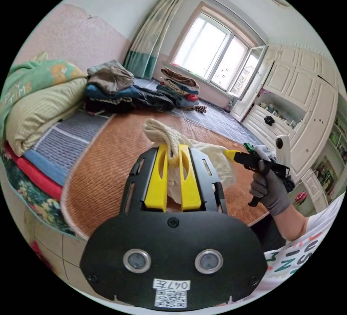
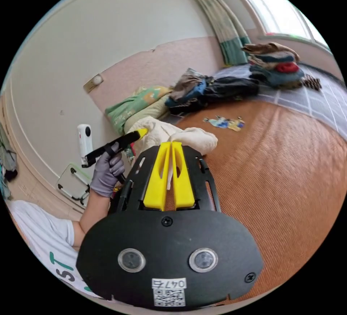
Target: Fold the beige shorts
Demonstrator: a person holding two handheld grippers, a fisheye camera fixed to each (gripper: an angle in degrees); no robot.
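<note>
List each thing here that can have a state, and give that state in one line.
Left tongs: shut on the beige cloth shorts.
Right tongs: shut on the shorts.
Beige cloth shorts: bunched, held up, unfolded.
White-framed window: one pane swung open.
Green striped curtain: drawn aside.

Beige shorts (image 1: 202,156): cream-beige, soft, heavily wrinkled cloth. Not flat, not folded; bunched and hanging in the air above the orange woven mat (image 1: 108,170).

One bunch is pinched between the yellow jaws of my left gripper (image 1: 173,149), a knotted-looking tuft sticking out past the tips. From there the fabric sags sideways toward my right gripper (image 1: 228,154), which grips the far edge.

In the right gripper view the shorts (image 2: 188,138) show as a rounded cream lump, a thin strip of cloth clamped between my right gripper's jaws.
</note>
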